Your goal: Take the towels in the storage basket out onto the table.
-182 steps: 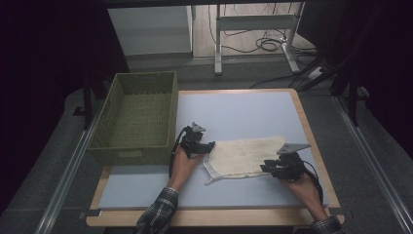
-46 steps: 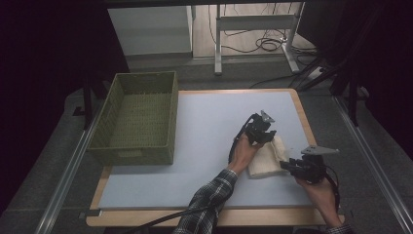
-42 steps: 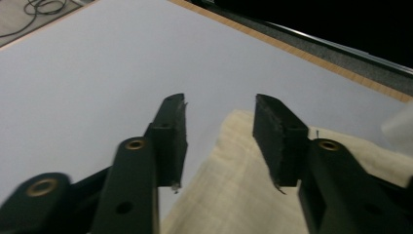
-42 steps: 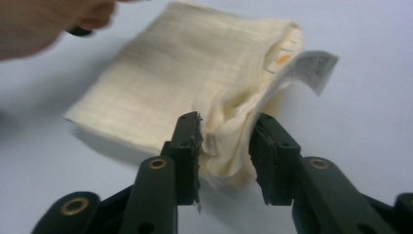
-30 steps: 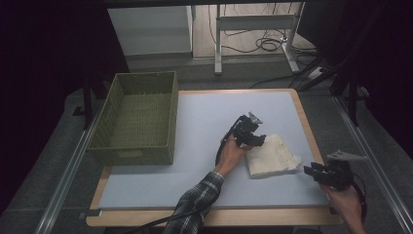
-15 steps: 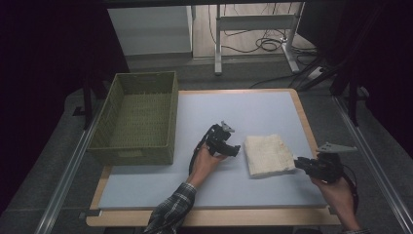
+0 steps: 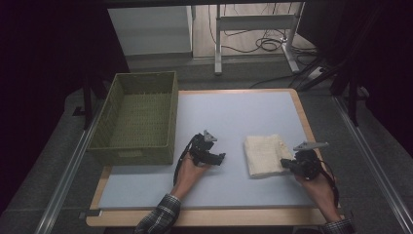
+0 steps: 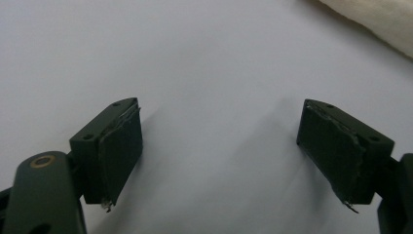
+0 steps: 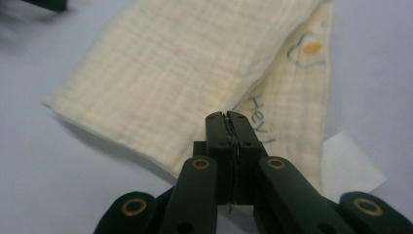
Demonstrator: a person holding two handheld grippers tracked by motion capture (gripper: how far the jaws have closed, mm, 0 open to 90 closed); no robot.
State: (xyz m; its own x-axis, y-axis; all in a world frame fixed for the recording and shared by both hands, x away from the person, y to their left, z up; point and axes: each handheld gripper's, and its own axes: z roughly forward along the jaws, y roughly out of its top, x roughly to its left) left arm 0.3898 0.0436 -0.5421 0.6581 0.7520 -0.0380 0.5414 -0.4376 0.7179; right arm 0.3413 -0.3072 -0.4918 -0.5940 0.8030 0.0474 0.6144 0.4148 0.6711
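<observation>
One wooden-edged counter with a pale blue top carries everything. On it there is one olive-green woven rectangular basket, standing along the counter's left edge toward the far left corner; its inside shows bare weave with nothing lying in it. There is one folded cream muslin cloth, lying flat near the counter's right edge, closer to the near side than the far one. In the right gripper view the cloth shows a printed fried-egg figure and the word "Hey" on its lower layer, and one small white tag sticks out from its edge onto the counter top.

Two black tongs are held, one in each hand. The left tongs sit over bare counter between basket and cloth, jaws spread wide with nothing between them. The right tongs sit at the cloth's near right edge, jaws pressed together, above the cloth; whether they pinch any fabric cannot be told.
</observation>
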